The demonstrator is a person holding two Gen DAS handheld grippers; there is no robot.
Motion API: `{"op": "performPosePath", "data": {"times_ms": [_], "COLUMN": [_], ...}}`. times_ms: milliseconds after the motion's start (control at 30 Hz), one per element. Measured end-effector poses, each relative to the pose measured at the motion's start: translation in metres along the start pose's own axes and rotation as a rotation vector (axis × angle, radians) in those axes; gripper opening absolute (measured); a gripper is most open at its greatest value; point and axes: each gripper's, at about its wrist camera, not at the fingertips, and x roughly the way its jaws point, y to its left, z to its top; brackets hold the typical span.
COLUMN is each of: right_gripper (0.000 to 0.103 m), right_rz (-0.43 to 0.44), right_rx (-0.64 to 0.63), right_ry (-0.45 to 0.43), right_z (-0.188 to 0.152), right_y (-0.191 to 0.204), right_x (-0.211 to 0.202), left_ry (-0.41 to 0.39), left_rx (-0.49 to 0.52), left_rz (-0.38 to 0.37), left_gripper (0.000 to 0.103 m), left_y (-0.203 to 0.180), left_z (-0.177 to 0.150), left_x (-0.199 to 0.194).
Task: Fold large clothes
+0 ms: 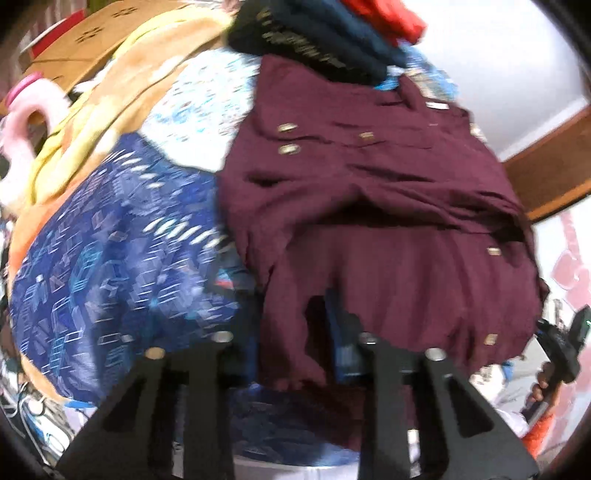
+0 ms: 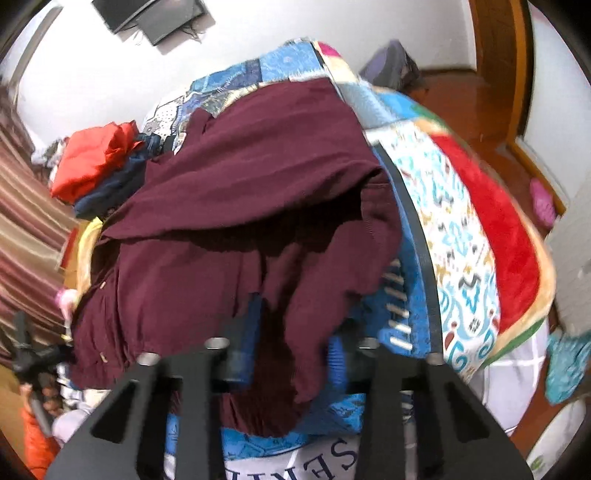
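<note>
Bedroom, white walls, wooden door frame; a bed heaped with patterned blankets [image 1: 110, 258] serves as the work surface, and a stack of dark blue and red clothes [image 1: 325, 33] sits at its far end. The maroon garment [image 1: 369, 177] – metal buttons, partly doubled over – lies spread on the blankets, its near hem hanging off the bed edge toward both tools. The left gripper [image 1: 291, 339] has that hem between its fingers, and the right gripper [image 2: 291, 345] likewise, with both pairs of jaws drawn in and pinching cloth. So each grips a lower corner of the garment, which runs away from the tongs up the bed, long axis front to back. Neither hand is clearly nearer; they hold opposite ends of the same edge. Likely next step, as a judgement: carry the hem up and forward over the body of the garment. The left view shows the buttons and the other tool with a hand on it at right; the right view shows the smooth folded-over flap, a wall-mounted screen [image 2: 147, 14] and the red-bordered quilt [image 2: 491, 221] – none of them seen from the left.
</note>
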Motion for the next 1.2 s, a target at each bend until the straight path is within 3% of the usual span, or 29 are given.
{"op": "performPosePath", "data": {"times_ms": [67,200,367,567,833,1033,1200], "right_gripper": [0.011,0.008,0.008,0.007,0.007,0.007,0.007], "right_rz": [-0.029,0.002,0.024,0.053,0.019,-0.068,-0.104], "right_rx": [-0.049,-0.094,-0.138,-0.159,-0.130,-0.119,-0.072], "right_ry": [-0.033,-0.087,-0.138,-0.207,-0.250,-0.248,-0.166], "right_z": [0.004,0.018,0.042,0.090,0.163,0.200,0.220], "right_y": [0.011,0.024,0.036,0.052,0.064,0.064,0.048], "right_x": [-0.005,-0.018,-0.028,-0.032,-0.003,0.036,0.090], "left_ry": [-0.030,-0.094,-0.166,-0.249,-0.334,-0.301,-0.210], "left_rx": [0.032,0.074,0.084,0.059,0.085,0.006,-0.038], "left_rz": [-0.010,-0.011,-0.055,-0.159,-0.113,-0.060,-0.035], "left_gripper": [0.021,0.013,0.011,0.009,0.009,0.009,0.009], "left_y": [-0.012,-0.029,-0.041,-0.051,-0.068,-0.048,-0.034], "left_z": [0.004,0.018,0.049,0.095,0.170,0.218,0.243], "left_x": [-0.008,-0.020,-0.035,-0.060,-0.053,-0.006,0.049]}}
